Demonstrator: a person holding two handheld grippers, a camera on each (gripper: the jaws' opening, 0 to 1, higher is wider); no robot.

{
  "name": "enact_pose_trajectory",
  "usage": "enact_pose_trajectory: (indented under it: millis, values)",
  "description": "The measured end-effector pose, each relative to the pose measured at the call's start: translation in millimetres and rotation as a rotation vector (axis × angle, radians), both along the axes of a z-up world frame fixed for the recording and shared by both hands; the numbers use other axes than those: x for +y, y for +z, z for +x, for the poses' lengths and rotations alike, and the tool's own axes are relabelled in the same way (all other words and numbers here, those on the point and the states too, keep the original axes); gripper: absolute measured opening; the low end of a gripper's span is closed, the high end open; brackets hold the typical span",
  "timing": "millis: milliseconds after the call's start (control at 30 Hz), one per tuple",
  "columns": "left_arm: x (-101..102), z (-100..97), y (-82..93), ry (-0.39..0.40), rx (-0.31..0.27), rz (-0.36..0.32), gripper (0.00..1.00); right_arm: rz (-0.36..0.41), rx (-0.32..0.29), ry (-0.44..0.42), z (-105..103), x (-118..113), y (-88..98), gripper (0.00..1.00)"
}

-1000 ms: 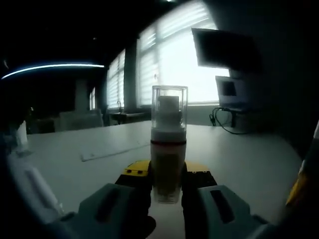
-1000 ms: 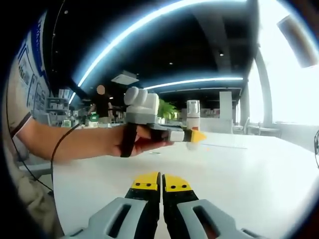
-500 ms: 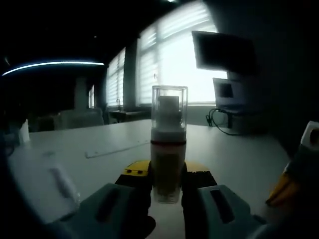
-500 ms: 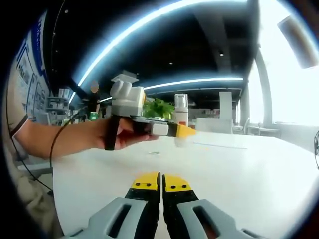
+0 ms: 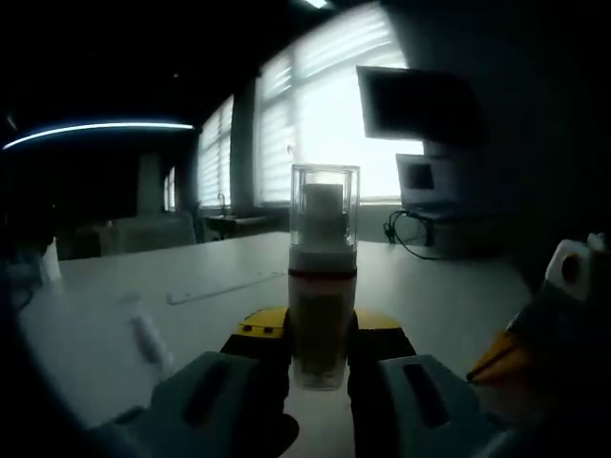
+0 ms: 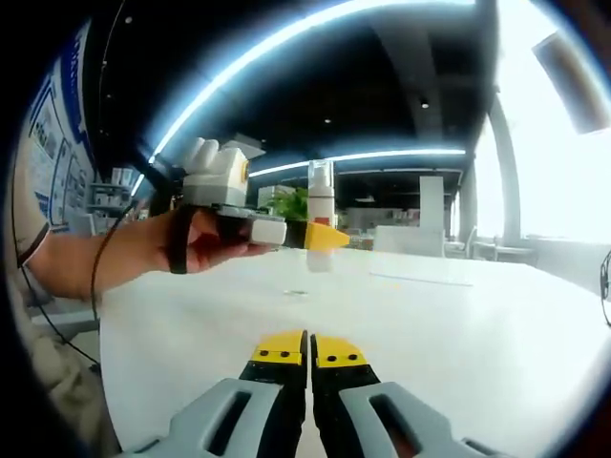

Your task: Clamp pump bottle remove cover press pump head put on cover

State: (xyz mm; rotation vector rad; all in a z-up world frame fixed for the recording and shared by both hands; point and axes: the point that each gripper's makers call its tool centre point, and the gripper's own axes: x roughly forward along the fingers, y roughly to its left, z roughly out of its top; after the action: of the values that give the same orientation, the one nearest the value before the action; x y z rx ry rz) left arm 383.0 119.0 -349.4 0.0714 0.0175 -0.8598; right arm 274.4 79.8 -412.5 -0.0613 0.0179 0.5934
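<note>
The pump bottle (image 5: 323, 286) stands upright between my left gripper's (image 5: 323, 336) yellow-tipped jaws, which are shut on its lower body. A clear cover (image 5: 325, 210) sits over its white pump head. In the right gripper view a hand holds the left gripper (image 6: 320, 236) above the white table (image 6: 458, 324), with the bottle (image 6: 320, 224) upright in it. My right gripper (image 6: 308, 349) is shut with nothing between its jaws, low over the table and nearer than the bottle. Its yellow tip (image 5: 501, 355) enters the left gripper view from the right.
A thin flat strip (image 5: 224, 284) and a small white object (image 5: 148, 336) lie on the table. A monitor (image 5: 415, 100) and cables (image 5: 406, 229) stand by the bright window. The person's forearm (image 6: 76, 262) reaches in from the left.
In the right gripper view the left gripper has carried the bottle up and to the left. My right gripper's tip has come further into the left gripper view.
</note>
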Motion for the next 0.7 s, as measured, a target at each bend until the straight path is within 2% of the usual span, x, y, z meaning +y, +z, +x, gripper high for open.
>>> enact_pose_trajectory:
  millis: [133, 233, 367, 700]
  values:
    - [3, -24.3, -2.4, -0.015, -0.011, 0.001, 0.13, 0.002, 0.0, -0.003, 0, -1, 0.2, 0.0]
    - [7, -34.9, -4.6, -0.024, -0.016, 0.0, 0.13, -0.001, -0.001, -0.004, 0, 0, -0.1, 0.0]
    - [16, -41.0, -9.8, -0.018, -0.035, 0.009, 0.13, -0.005, -0.001, -0.006, 0, 0, -0.3, 0.0]
    - [32, -63.3, -34.2, -0.023, -0.001, 0.016, 0.13, -0.015, 0.001, -0.008, 0, 1, -1.9, 0.0]
